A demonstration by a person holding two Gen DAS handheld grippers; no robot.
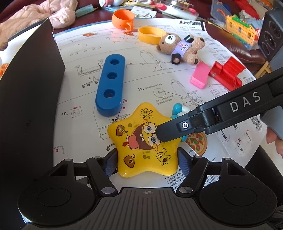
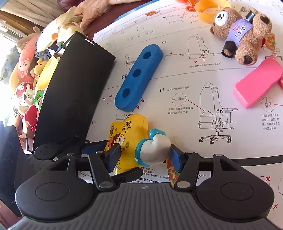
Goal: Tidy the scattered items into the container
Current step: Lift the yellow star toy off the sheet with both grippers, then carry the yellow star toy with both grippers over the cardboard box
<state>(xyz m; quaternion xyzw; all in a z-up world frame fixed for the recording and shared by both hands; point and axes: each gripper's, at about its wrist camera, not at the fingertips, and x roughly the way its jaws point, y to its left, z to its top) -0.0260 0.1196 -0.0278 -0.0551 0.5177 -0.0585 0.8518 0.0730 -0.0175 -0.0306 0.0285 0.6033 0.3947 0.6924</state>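
Observation:
A yellow star-shaped SpongeBob toy (image 1: 144,141) lies on a printed paper sheet (image 1: 159,85). My left gripper (image 1: 147,161) is shut on the star's near part, a blue pad against each side. My right gripper (image 2: 144,159) straddles a white and teal toy (image 2: 153,150) lying against the star's right edge (image 2: 127,131); its pads stand apart from the toy, open. In the left wrist view the right gripper's finger (image 1: 169,131) reaches over the star. A black container (image 2: 74,92) stands at the left, holding several plush toys (image 2: 26,74).
On the sheet lie a blue block with three holes (image 1: 110,86), a brown teddy bear (image 1: 182,47), a pink box (image 1: 199,76), a red plastic part (image 1: 226,72), a yellow ring (image 1: 150,35) and an orange cup (image 1: 123,18). Clutter and a pink jacket (image 1: 35,16) lie beyond.

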